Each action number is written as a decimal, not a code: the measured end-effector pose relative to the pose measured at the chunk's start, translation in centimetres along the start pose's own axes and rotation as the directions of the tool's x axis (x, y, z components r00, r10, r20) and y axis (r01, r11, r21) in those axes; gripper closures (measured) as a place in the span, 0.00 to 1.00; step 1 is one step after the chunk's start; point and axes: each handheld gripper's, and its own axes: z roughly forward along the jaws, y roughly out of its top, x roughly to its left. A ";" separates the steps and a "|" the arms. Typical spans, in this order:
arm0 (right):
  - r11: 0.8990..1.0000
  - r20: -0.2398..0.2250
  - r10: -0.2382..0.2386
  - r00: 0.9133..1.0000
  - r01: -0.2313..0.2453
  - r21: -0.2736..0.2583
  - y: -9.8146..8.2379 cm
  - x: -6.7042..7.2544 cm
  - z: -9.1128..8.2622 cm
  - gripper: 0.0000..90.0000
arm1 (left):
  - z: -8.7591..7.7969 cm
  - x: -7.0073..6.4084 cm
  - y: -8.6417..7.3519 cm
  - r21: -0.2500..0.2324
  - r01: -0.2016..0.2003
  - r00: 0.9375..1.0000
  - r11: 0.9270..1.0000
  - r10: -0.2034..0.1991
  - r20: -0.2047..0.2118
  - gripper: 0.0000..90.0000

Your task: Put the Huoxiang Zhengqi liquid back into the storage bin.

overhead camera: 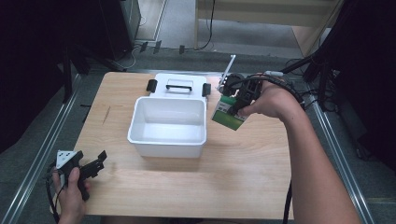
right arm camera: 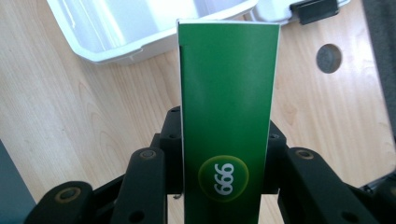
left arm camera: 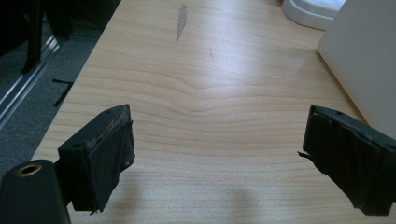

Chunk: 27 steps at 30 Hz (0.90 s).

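Note:
A green carton point(overhead camera: 228, 113) marked 999 hangs in the air just right of the white bin point(overhead camera: 140, 136), held by my right gripper point(overhead camera: 237, 101), which is shut on it. In the right gripper view the green carton point(right arm camera: 226, 107) stands up between the jaws, with the bin's rim point(right arm camera: 116, 52) beyond it. My left gripper point(overhead camera: 95, 164) rests low at the table's near left corner, open and holding nothing. The left gripper view has its fingers point(left arm camera: 105, 154) spread wide over bare wood, the bin's wall point(left arm camera: 364, 60) at the right.
The bin's white lid point(overhead camera: 163, 80) with black latches and a handle lies flat behind the bin. A round hole point(right arm camera: 328, 58) pierces the wooden table point(overhead camera: 224, 177). Metal rails run along both table sides, with dark stands and cables at the far right.

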 end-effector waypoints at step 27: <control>0.987 -0.006 -0.128 0.992 0.127 -0.095 6.5 1.9 -2.3 0.72 | 0.0 -0.2 0.0 -0.005 -0.010 1.000 1.000 0.010 -0.008 0.10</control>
